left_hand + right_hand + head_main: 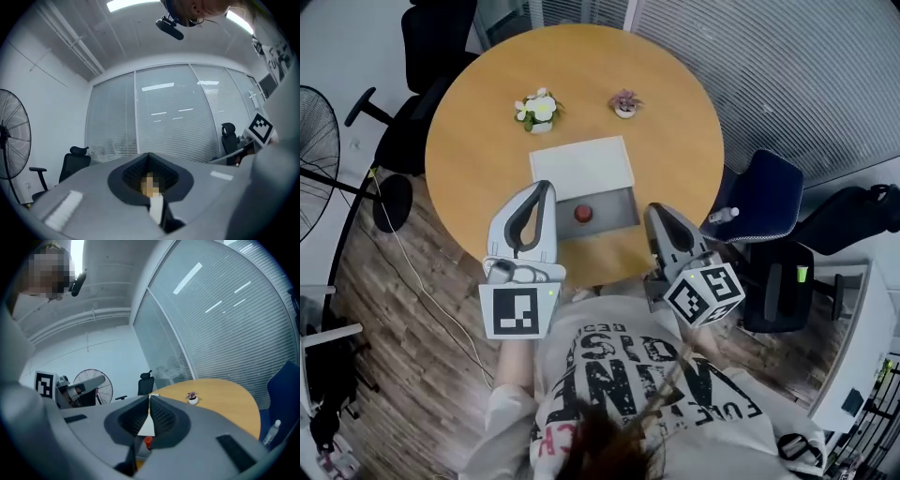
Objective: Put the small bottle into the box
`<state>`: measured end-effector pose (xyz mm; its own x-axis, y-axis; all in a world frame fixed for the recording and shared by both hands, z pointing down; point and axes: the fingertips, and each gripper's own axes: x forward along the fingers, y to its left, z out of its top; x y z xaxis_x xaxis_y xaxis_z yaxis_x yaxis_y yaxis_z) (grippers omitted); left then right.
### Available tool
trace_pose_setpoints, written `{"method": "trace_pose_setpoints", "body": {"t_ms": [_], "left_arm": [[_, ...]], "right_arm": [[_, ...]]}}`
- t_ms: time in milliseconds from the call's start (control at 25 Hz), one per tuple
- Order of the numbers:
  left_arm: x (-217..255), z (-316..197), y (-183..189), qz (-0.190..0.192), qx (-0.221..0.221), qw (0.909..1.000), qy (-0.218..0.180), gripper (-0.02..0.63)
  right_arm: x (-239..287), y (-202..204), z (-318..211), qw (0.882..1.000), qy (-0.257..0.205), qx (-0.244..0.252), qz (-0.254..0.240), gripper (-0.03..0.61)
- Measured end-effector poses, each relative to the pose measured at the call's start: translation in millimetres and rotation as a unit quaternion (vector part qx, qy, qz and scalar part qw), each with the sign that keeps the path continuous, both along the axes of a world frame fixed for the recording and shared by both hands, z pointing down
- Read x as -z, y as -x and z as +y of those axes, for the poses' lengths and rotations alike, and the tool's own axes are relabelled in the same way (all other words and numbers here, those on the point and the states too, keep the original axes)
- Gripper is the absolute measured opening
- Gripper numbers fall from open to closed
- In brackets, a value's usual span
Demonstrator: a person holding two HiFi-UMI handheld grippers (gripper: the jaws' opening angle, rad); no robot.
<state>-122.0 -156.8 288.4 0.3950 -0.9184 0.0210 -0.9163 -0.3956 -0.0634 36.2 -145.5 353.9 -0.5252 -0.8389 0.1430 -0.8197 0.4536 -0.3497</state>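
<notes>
A white box (581, 167) lies open on the round wooden table (487, 141), its grey inside (614, 202) facing me. The small bottle with a red cap (583, 213) sits inside that grey part. My left gripper (547, 187) hangs over the box's left edge, jaws shut and empty, above and left of the bottle. In the left gripper view, the left gripper (149, 154) points level at window blinds. My right gripper (652, 210) is just right of the box, shut with nothing in it. In the right gripper view, the right gripper (150, 397) has its tips meeting, and the bottle's red cap (148, 442) shows below them.
Two small flower pots (539, 111) (625, 103) stand at the table's far side. A blue chair (764, 197) with a spray bottle (724, 216) on it sits to the right. Black chairs and a floor fan (314, 159) are on the left.
</notes>
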Motion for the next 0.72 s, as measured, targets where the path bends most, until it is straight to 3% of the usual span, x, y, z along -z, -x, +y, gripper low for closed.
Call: {"method": "trace_pose_setpoints", "body": {"t_ms": [320,520,720], "left_arm": [[29,40,8,-0.001,0.037,0.9987,-0.035,0.011],[29,65,-8,0.005,0.067,0.9974,-0.025,0.011],[23,88,-25,0.001,0.091,0.9949,-0.043,0.011]], "right_arm": [[15,2,13,0.999,-0.015,0.035,-0.002,0.015],[25,-16,29,0.998,-0.027,0.059,0.001,0.015],[21,-36,44,0.997,-0.028,0.078,0.005,0.015]]}}
